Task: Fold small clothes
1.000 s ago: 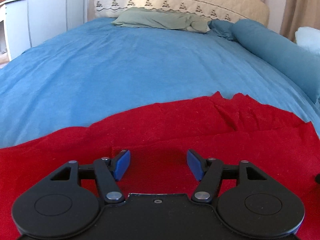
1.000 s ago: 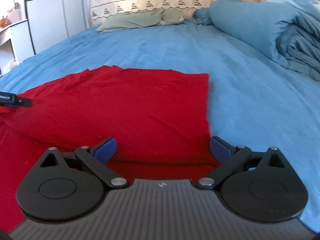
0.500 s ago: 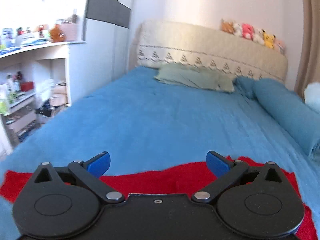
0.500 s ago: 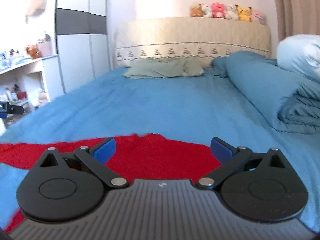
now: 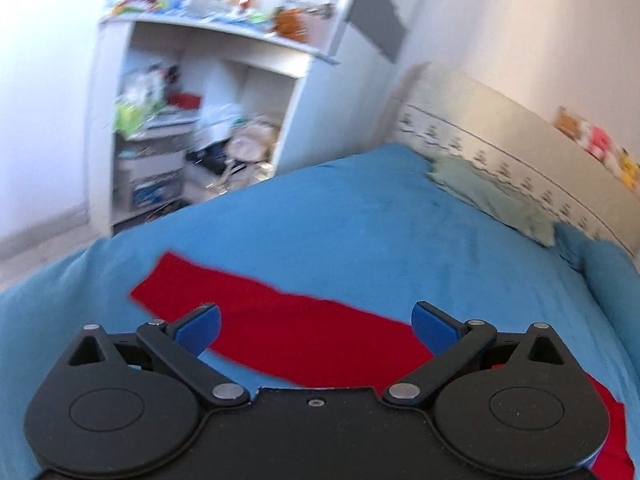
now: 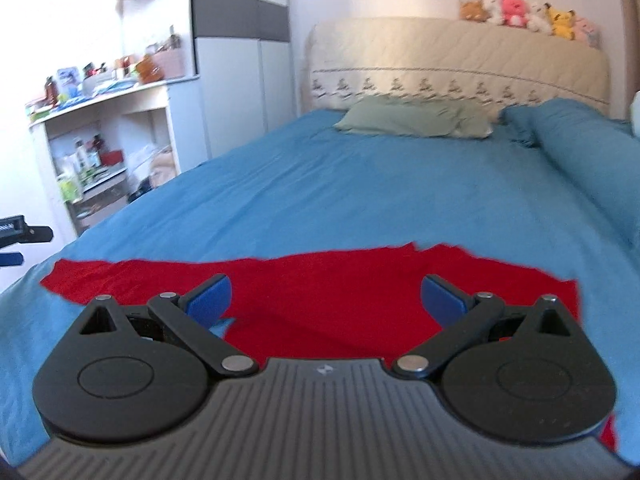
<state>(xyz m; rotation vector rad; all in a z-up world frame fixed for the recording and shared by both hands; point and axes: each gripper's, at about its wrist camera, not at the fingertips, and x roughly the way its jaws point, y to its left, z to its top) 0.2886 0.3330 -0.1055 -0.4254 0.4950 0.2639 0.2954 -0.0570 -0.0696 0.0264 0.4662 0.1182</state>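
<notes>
A red garment [image 5: 288, 328] lies flat on the blue bed sheet [image 5: 360, 220], one long narrow part reaching out to the left. My left gripper [image 5: 316, 322] hovers above its near edge, tilted, jaws open wide with nothing between the blue pads. In the right wrist view the same red garment [image 6: 320, 284] stretches across the sheet [image 6: 360, 192] in a wide band. My right gripper [image 6: 326, 296] hangs over it, open and holding nothing. A black and blue piece of the left gripper [image 6: 20, 236] shows at the far left edge.
A green pillow [image 6: 416, 120] and a cream headboard [image 6: 456, 60] with plush toys [image 6: 524, 12] are at the far end. A rolled blue duvet [image 6: 588, 160] lies along the right. A cluttered white shelf unit [image 5: 192, 120] and a wardrobe [image 6: 240, 60] stand left of the bed.
Both grippers have drawn back and risen from the red garment, which now lies smaller below them. The left jaws spread wider, and the left view rolled and swung towards the shelves.
</notes>
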